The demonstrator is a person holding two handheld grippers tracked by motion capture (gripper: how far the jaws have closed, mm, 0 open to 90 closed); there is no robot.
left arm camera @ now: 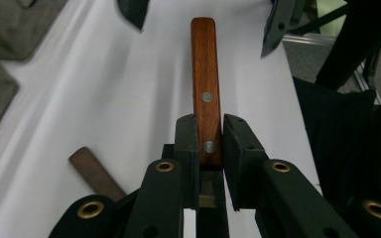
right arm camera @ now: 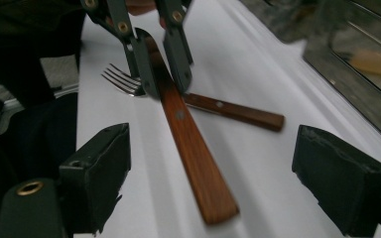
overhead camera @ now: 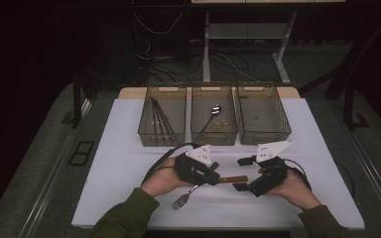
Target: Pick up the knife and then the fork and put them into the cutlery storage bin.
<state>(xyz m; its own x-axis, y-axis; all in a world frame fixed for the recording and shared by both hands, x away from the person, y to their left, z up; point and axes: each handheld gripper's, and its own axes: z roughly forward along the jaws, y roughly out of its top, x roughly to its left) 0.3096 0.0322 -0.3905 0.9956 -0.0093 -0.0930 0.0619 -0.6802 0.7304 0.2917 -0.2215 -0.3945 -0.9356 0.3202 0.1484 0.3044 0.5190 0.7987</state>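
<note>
Wooden-handled utensil is clamped by the left gripper fingers, handle offered toward the right gripper, whose fingers stand released.

The high view looks forward and down from above the person's side onto the white bench. The left gripper view rides close behind its claw, facing along a wooden handle. The right gripper view faces back at that same handle, close up.
</note>
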